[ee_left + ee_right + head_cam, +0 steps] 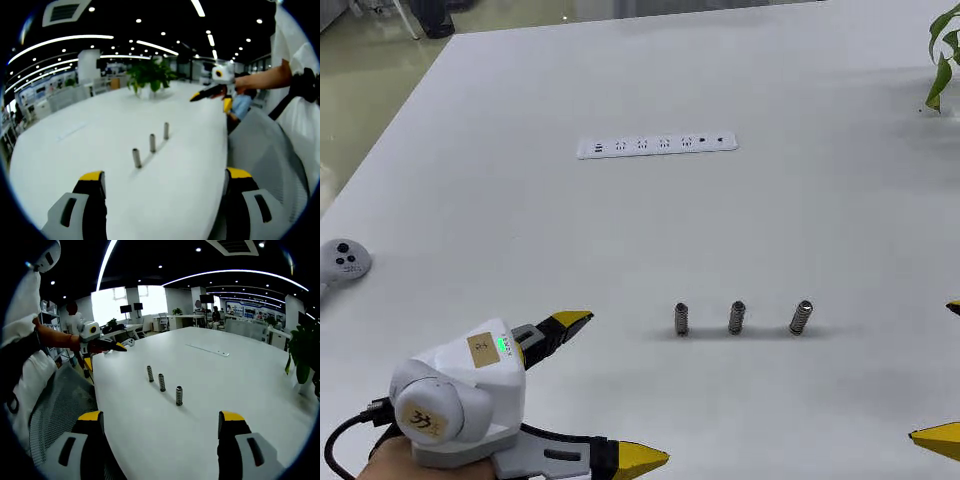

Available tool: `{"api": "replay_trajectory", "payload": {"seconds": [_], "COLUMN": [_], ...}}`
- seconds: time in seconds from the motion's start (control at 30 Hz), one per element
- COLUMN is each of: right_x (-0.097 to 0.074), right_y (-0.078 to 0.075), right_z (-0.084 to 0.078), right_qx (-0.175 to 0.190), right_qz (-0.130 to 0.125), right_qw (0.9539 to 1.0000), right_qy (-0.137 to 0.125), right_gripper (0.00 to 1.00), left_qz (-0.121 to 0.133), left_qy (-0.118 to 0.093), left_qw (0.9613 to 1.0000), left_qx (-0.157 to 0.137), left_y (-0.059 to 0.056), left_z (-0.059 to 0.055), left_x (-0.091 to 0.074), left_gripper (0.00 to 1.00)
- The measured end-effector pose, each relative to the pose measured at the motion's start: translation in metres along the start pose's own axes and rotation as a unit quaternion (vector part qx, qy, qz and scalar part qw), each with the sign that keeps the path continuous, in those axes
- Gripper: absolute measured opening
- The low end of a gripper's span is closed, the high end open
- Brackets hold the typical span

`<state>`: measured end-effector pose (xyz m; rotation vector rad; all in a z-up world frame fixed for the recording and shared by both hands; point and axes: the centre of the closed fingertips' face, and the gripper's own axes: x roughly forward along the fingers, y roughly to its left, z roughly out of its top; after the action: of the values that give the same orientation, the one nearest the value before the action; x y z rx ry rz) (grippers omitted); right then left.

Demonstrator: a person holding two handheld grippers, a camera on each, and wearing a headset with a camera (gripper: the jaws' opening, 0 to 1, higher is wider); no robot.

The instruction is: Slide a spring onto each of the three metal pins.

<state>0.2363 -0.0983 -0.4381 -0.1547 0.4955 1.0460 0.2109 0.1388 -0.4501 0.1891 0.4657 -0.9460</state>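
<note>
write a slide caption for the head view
Three spring-covered pins in a row on the white table, left gripper open at lower left, power strip beyond

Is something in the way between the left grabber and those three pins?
No, nothing visible. Bare table is all that lies between the open left gripper and the three pins. The power strip sits farther back, out of the way.

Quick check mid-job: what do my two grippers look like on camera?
The left gripper has a white housing with a green light, tan stickers and a black cable. Its jaws are dark with yellow tips. The right gripper has matching grey, yellow-tipped jaws. The person wears a white top.
</note>
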Motion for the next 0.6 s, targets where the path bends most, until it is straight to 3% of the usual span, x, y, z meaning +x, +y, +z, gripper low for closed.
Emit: {"api": "replay_trajectory", "payload": {"seconds": [0.6], "right_x": [-0.0031], "right_y": [0.0013], "right_z": [0.0061], "right_qx": [-0.007], "right_qz": [-0.003], "right_qw": [1.0000], "right_qy": [0.001], "right_gripper": [0.96], "left_qz": [-0.007], "left_qy": [-0.002], "left_qw": [0.9999], "left_qx": [0.008], "left_y": [-0.0004], "left_z": [0.0021], "left_x": [0.0009], "left_gripper": [1.00]}}
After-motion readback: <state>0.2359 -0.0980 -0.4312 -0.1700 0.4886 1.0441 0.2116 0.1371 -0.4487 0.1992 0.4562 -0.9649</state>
